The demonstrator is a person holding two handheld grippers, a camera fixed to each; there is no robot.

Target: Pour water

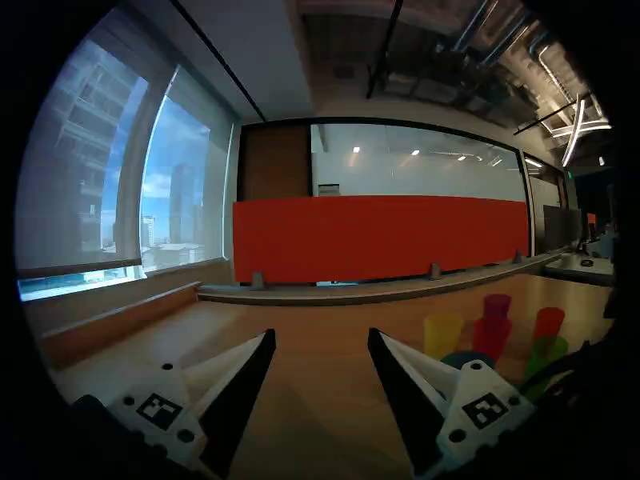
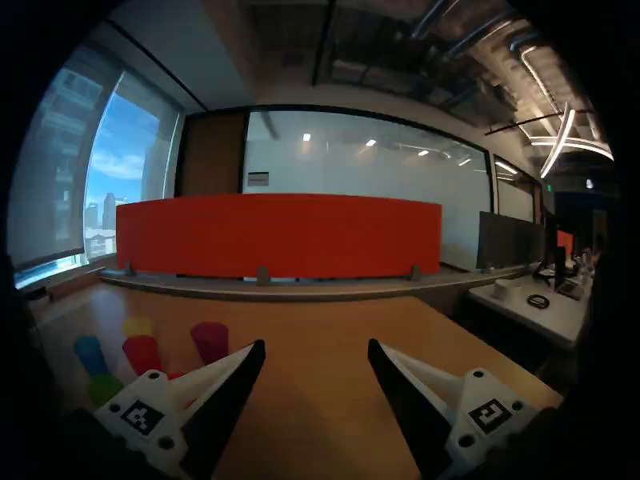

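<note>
I count two grippers and six cups. The left gripper (image 1: 322, 332) has its jaws spread wide with only bare table (image 1: 320, 416) between them, holding nothing. The right gripper (image 2: 316, 344) is just as wide open and also empty.

In the left gripper view the cups cluster on the table ahead and to the right, close together: a yellow cup (image 1: 442, 334), a purple cup (image 1: 497, 306), a red cup (image 1: 490, 338), an orange cup (image 1: 549, 322), a green cup (image 1: 547, 352) and a blue cup (image 1: 462, 359), the last partly hidden behind the finger. In the right gripper view the same cluster sits low on the left, where I can make out five, the nearest ones partly covered by the finger.

All the cups stand upright, long axis vertical. The yellow and purple ones widen toward the top, so their mouths face up. I cannot tell whether any holds water.

One long red divider (image 1: 376, 236) runs along the far edge of the table. A window (image 1: 172, 200) is off to the left, and another desk (image 2: 544, 308) stands to the right.
</note>
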